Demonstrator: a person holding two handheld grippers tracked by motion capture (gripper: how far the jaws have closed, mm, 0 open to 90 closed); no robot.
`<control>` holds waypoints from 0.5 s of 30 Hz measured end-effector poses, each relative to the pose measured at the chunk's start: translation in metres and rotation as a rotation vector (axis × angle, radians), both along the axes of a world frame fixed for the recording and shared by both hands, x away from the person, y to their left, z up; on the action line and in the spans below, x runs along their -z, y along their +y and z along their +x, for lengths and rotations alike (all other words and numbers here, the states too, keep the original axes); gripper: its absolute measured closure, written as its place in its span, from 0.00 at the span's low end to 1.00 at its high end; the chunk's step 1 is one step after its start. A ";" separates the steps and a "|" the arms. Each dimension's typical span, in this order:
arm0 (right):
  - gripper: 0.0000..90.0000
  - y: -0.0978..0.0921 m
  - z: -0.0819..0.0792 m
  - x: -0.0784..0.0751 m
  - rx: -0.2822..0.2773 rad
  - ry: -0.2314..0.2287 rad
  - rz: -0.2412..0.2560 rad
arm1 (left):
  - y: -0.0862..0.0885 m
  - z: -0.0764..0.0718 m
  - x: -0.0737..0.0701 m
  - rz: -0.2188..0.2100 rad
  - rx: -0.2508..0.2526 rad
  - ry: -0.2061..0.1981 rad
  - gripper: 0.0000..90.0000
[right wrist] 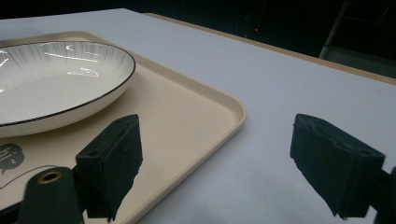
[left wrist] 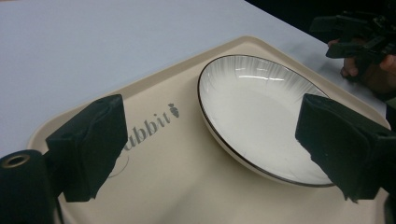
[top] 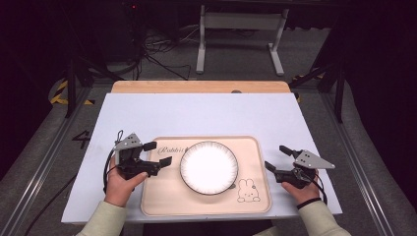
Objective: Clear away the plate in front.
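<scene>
A white plate [top: 209, 166] with a thin dark rim lies in the middle of a beige tray [top: 157, 204] printed with a rabbit and the word "Rabbit". My left gripper [top: 157, 153] is open over the tray's left edge, its jaws spread and empty, pointing at the plate [left wrist: 261, 112] on the tray [left wrist: 177, 182]. My right gripper [top: 278, 157] is open just off the tray's right edge, above the white table. In the right gripper view its jaws [right wrist: 233, 163] straddle the tray's corner [right wrist: 205, 116], with the plate [right wrist: 56, 84] to the left.
The tray rests on a white board [top: 196, 113] laid over a wooden table [top: 196, 87]. Beyond the table stand a white frame [top: 241, 29] and cables on a grey floor. In the left gripper view the other hand and its gripper [left wrist: 359, 39] appear at top right.
</scene>
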State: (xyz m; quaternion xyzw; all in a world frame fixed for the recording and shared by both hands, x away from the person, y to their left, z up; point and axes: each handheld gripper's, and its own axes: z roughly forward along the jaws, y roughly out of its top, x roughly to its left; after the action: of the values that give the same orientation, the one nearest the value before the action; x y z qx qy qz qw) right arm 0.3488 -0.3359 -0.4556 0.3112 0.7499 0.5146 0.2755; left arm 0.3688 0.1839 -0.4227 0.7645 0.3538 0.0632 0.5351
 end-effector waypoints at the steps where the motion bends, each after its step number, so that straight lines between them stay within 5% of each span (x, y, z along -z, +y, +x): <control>1: 0.19 0.000 0.000 0.000 -0.001 0.000 -0.001 | 0.002 -0.001 0.001 0.004 -0.002 0.002 0.09; 4: 0.19 0.000 0.000 0.000 0.001 0.000 -0.004 | 0.008 -0.006 0.003 0.035 -0.002 -0.019 0.05; 11: 0.19 0.000 0.000 0.000 0.001 -0.002 -0.001 | 0.025 -0.013 0.007 -0.010 0.002 -0.045 0.02; 15: 0.19 0.000 0.000 0.000 0.001 -0.003 0.004 | 0.029 -0.014 0.010 0.004 0.011 -0.059 0.02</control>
State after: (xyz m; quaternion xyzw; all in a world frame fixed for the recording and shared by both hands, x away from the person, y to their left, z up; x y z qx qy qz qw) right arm 0.3486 -0.3362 -0.4556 0.3113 0.7483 0.5164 0.2765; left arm 0.3548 0.2132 -0.4330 0.7654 0.3337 0.0835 0.5440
